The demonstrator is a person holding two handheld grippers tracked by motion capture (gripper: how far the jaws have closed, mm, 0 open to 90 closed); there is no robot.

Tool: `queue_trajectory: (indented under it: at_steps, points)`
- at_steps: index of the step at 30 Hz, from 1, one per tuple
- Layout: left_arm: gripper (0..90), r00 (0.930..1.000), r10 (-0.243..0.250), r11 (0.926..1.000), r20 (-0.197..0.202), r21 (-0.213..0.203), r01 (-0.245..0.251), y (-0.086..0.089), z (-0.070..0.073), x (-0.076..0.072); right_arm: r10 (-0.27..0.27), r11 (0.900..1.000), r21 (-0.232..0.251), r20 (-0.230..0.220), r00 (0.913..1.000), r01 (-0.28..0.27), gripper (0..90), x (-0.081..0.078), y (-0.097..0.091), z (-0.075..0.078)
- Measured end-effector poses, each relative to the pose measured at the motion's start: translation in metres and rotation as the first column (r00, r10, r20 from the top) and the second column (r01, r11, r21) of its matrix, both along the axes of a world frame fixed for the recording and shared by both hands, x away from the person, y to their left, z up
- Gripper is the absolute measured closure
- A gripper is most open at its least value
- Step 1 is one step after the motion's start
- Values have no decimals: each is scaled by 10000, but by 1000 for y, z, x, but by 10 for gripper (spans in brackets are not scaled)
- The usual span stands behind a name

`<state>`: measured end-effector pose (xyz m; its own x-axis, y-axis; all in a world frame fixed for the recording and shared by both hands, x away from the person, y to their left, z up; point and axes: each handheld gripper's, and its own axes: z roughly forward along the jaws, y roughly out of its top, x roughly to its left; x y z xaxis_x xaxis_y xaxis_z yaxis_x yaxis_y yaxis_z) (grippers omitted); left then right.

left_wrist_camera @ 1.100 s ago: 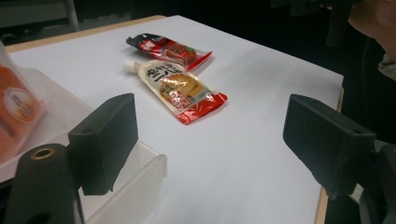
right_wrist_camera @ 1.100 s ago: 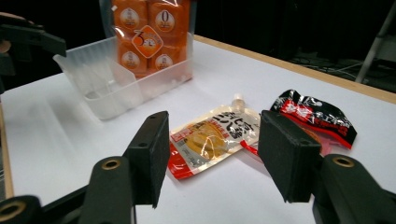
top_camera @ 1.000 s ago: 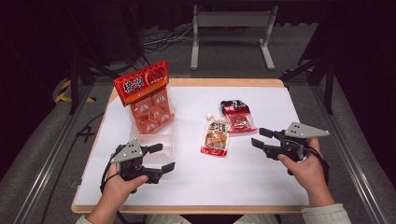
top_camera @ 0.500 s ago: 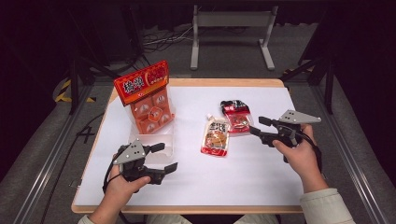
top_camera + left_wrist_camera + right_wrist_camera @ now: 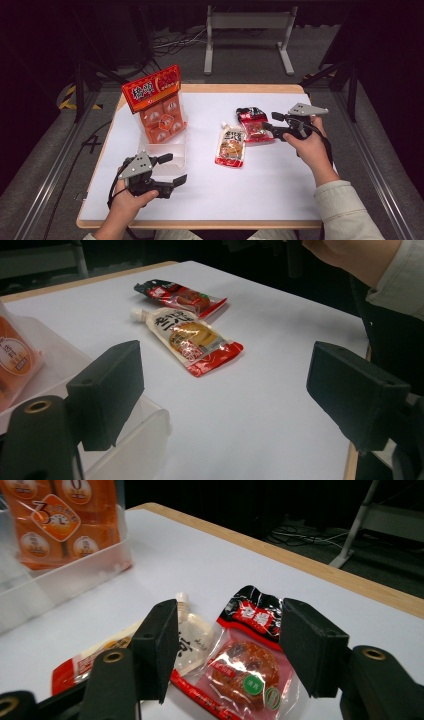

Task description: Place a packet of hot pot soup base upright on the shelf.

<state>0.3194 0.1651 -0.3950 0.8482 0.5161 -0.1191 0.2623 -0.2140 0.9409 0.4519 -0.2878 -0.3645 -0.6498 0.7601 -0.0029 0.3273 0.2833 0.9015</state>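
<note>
A red-and-black snack packet lies flat on the white table, with a spouted pouch to its left. My right gripper hovers at the packet's right edge. It is open, its jaws have just been opening a little, and nothing is gripped. In the right gripper view the packet lies just ahead between the jaws of my right gripper, beside the pouch. My left gripper rests open and empty near the front left. In the left gripper view, my left gripper faces the pouch and the packet.
A clear plastic tray at the left holds an upright orange multipack with a red header card. The tray's corner sits right beside my left jaw. The wooden table edge runs along the back.
My right gripper has moved left and away from the person, up to the red-and-black packet. My left gripper has stayed put.
</note>
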Motion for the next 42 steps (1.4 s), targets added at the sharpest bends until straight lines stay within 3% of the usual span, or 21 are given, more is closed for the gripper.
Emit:
queue_trajectory:
  at_steps: [17, 22, 26, 29, 35, 37, 40, 42]
  points:
    - [159, 9998, 192, 9997, 92, 148, -193, 5, -4, -16, -905, 9959, -129, -549, 9944, 899, 368, 74, -5, -27]
    - [157, 9988, 493, 9986, -75, 204, -492, 3, -9, -20, -1142, 9933, -264, -828, 9900, 1124, 339, 86, -6, -40]
    - [157, 9988, 487, 9982, 14, 340, -488, 1, -9, -25, -1279, 9914, -428, -1230, 9841, 1235, 325, 95, -4, -51]
    - [157, 9985, 546, 9979, -12, 343, -545, 1, -10, -28, -1372, 9867, -1060, -1382, 9809, 1231, 323, 100, -1, -59]
    - [155, 9980, 622, 9972, -73, 409, -619, 3, -13, -29, -1535, 9837, -1200, -1755, 9724, 1337, 312, 107, 2, -66]
    - [155, 9982, 588, 9973, -86, 439, -584, 3, -13, -29, -1523, 9814, -1463, -2020, 9675, 1240, 316, 109, 4, -69]
    - [155, 9981, 599, 9973, -108, 440, -593, 3, -14, -29, -1469, 9832, -1390, -2170, 9651, 1185, 322, 111, 6, -70]
    - [155, 9980, 628, 9971, -115, 444, -622, 3, -14, -28, -1478, 9856, -1185, -2587, 9546, 1205, 319, 113, 9, -73]
